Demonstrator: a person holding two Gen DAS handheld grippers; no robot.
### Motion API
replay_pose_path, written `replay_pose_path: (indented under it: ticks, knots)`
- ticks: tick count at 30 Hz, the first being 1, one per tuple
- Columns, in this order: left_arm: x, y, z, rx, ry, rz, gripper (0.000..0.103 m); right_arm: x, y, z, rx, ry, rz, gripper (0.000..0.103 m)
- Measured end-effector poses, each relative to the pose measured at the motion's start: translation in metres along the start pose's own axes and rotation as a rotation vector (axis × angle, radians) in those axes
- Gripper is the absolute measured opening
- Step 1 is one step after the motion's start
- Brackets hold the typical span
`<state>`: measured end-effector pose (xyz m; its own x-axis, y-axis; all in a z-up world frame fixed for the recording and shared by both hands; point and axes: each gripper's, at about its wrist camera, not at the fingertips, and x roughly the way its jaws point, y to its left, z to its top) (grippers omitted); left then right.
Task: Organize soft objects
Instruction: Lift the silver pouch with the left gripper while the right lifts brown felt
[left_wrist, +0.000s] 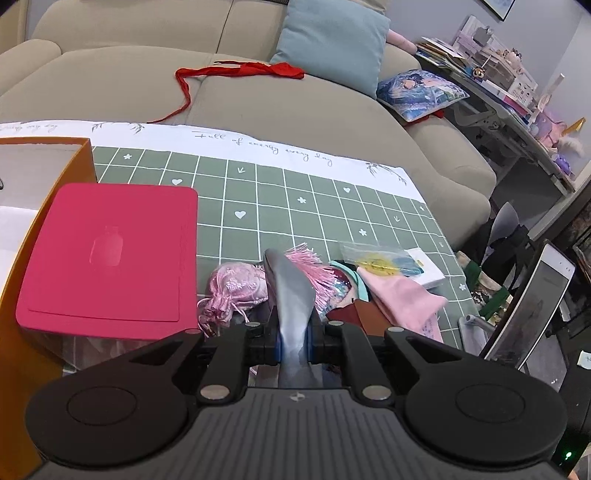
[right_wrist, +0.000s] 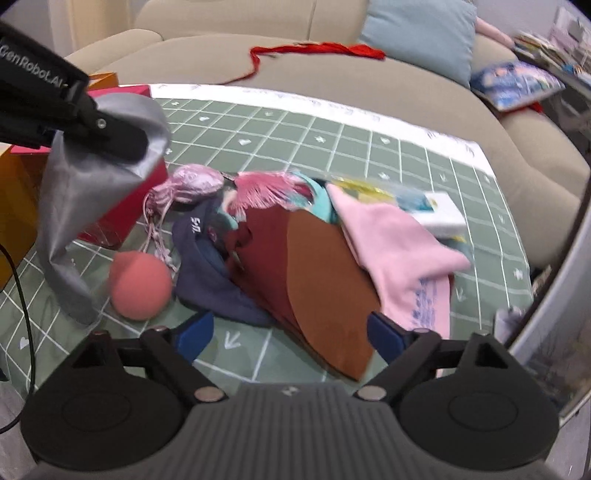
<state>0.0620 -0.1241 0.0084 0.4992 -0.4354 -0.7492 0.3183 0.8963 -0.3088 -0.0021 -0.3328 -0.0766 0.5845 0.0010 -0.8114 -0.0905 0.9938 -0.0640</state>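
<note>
In the left wrist view, the left tool (left_wrist: 293, 341) is pinched nearly shut on a grey cloth (left_wrist: 291, 291), a smooth, slightly shiny fabric that stands up between the blue pads. To its left sits a pink-lidded box (left_wrist: 107, 254) beside an orange bag (left_wrist: 83, 155), on a table under a green grid cloth (left_wrist: 295, 192). Beyond the tool lies the pile: a pink satin pouch (left_wrist: 236, 286), a pink tassel (left_wrist: 314, 266) and a pale pink cloth (left_wrist: 402, 299).

In the right wrist view, the grey cloth (right_wrist: 85, 206) hangs limp and creased from the left tool (right_wrist: 122, 142) at the left, clear of the table. The right tool (right_wrist: 291, 334) stands wide open with nothing in it, over the near edge of a brown felt sheet (right_wrist: 328, 291). A navy garment (right_wrist: 207, 266) and a coral ball (right_wrist: 142, 288) lie to the left.

The step in hand seems to be carrying the grey cloth away from the pile; next, the left tool probably needs a place to set it, while the right tool must close on another piece.
</note>
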Motion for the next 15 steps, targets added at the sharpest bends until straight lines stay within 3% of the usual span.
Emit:
replay_pose_path:
  ticks: [2, 5, 12, 15]
  knots:
    - [0.0, 0.001, 0.0, -0.002, 0.001, -0.002, 0.013, 0.009, 0.004, 0.003, -0.03, 0.016, -0.071, 0.087]
    - [0.0, 0.002, -0.003, 0.006, 0.003, 0.003, 0.014, 0.022, 0.001, 0.005, -0.041, 0.055, -0.097, 0.074]
    - [0.0, 0.004, -0.003, -0.001, 0.01, -0.005, 0.014, 0.03, -0.02, 0.002, 0.08, 0.102, -0.078, 0.009]
    - [-0.003, 0.007, -0.003, -0.025, -0.01, 0.0, 0.014, 0.02, -0.022, 0.005, 0.092, 0.057, -0.061, 0.003]
